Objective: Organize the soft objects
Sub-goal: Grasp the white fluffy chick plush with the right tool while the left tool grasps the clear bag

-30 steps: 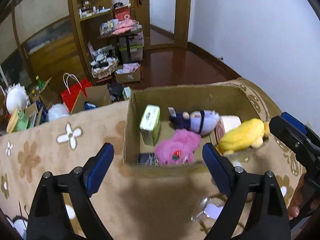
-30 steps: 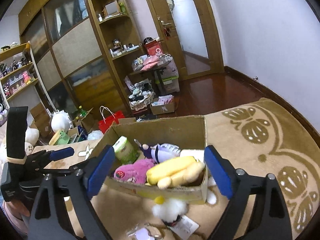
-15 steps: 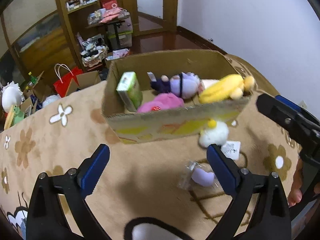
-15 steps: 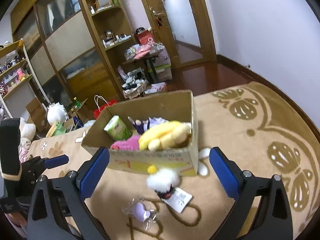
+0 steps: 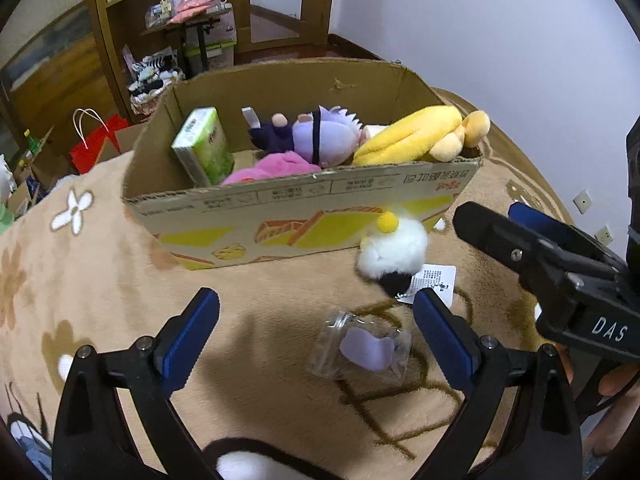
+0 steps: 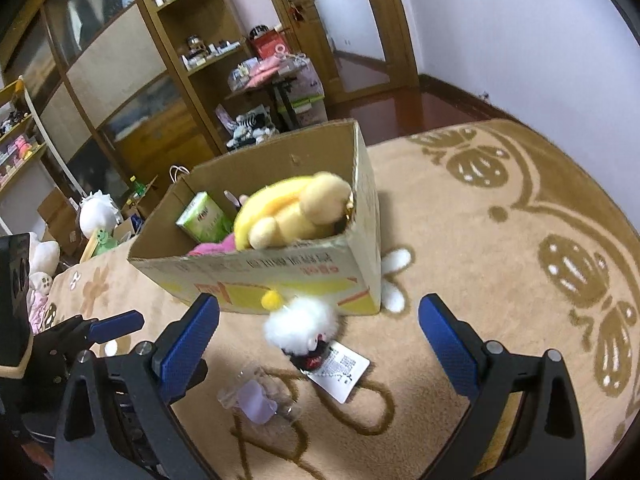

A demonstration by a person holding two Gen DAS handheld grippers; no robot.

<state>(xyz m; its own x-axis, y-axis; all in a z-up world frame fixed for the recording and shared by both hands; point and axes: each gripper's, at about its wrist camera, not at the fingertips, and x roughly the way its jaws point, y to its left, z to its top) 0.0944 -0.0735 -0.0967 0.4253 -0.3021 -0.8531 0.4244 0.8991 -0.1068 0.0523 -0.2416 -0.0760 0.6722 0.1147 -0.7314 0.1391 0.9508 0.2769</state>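
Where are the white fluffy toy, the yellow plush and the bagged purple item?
White fluffy toy [image 5: 394,250]: left wrist view, on its white body.
Yellow plush [image 5: 412,136]: left wrist view, on its yellow back, in the box.
Bagged purple item [image 5: 366,348]: left wrist view, on the purple piece inside the clear bag.

Mostly hidden behind the printed front wall of the brown cardboard box [image 5: 304,216]: the fuzzy pink plush toy [image 5: 272,168], only its top showing. Screened in the right wrist view by the yellow banana-shaped plush [image 6: 296,212]: nearly everything at the box's far end. Lower half of the green-and-white tissue pack [image 5: 204,146] sunk below the rim. Too small to read: the print on the white paper tag [image 6: 340,368] under the white fluffy pom-pom toy with a yellow ball [image 6: 300,324]. Unclear through the crinkled clear plastic bag: the shape of the pale purple item [image 5: 368,350]. Cut off by the bottom edge: a black-and-white furry shape [image 5: 248,460]. Blurred shelf clutter.
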